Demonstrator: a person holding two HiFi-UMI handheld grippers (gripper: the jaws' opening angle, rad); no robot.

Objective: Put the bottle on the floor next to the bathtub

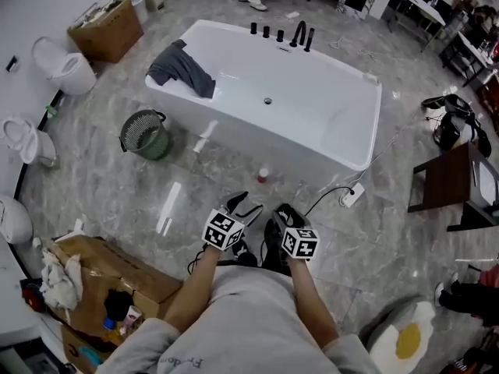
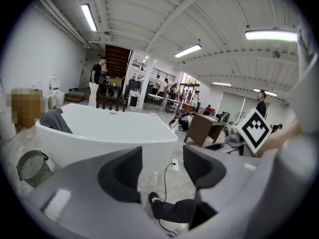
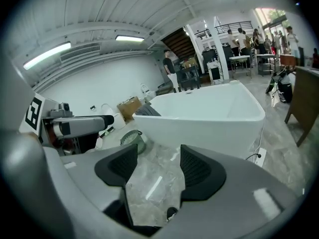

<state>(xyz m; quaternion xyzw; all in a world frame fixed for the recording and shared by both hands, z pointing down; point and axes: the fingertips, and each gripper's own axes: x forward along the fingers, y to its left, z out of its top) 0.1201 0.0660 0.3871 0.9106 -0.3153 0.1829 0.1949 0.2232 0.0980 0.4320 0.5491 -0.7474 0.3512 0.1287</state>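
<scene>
The small bottle (image 1: 263,175) with a red top stands on the grey floor (image 1: 117,193). It is just beside the white bathtub (image 1: 320,104).

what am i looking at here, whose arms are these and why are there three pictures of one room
There is no robot here: a person holds a hand tool with a two-jaw claw in each hand. The picture from above comes from a camera on the person's head. It shows the left claw and the right claw, each carrying a cube with square markers. The other two pictures come from cameras that ride on the claws and look along their jaws. Both claws are open, with nothing between the jaws. On the grey marble floor stands a white bathtub with a grey cloth draped over its rim. A green basket and a small red-capped bottle stand on the floor beside the tub.
</scene>
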